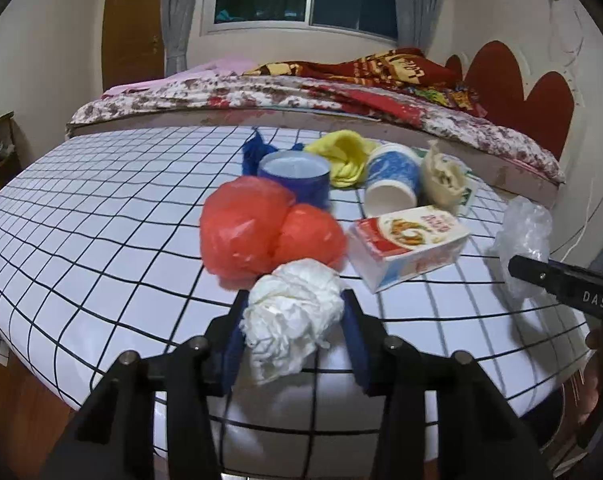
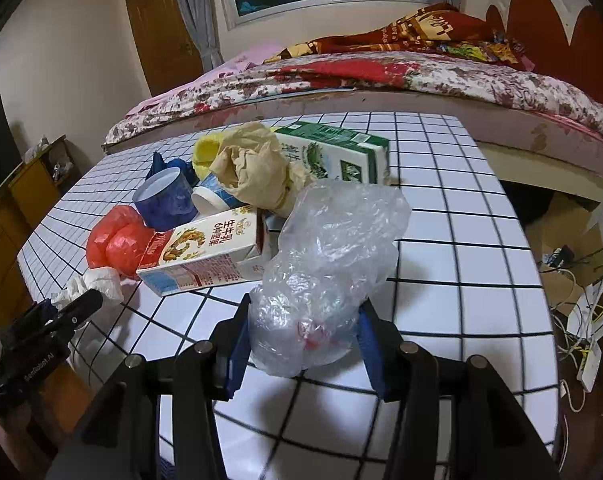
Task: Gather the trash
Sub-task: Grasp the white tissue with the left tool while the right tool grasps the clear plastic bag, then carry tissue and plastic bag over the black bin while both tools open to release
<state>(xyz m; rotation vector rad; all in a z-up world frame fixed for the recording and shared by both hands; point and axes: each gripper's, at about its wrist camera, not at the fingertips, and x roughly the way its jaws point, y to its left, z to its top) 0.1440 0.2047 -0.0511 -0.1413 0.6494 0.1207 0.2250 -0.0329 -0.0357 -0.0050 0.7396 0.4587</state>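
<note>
Both pickups are in hand at once. The left hand-held gripper (image 1: 295, 330) is clamped on a crumpled white tissue wad (image 1: 293, 316), its blue pads pressing the wad from either side at the near edge of the gridded surface (image 1: 101, 220). The right hand-held gripper (image 2: 301, 340) is closed on a crinkled clear plastic bag (image 2: 325, 264) — the bag bulges up between the pads and leans toward the pile.

The rest of the trash lies clustered mid-surface: a red plastic bag (image 1: 257, 232) just behind the tissue, a red-and-white milk carton (image 1: 409, 244) on its side, a tipped blue paper cup (image 1: 389, 180), a blue tub (image 1: 297, 176), a yellow cloth (image 1: 345, 156), a beige crumpled paper (image 2: 253, 168) and a green carton (image 2: 333, 152) farther back.

The step appears to be the grasp itself, just secured on both sides. Next, each piece likely needs lifting clear and carrying to a bin — none shows in either view, so where that is cannot be told. Both loads are soft and light; the bag may slip or trail.
</note>
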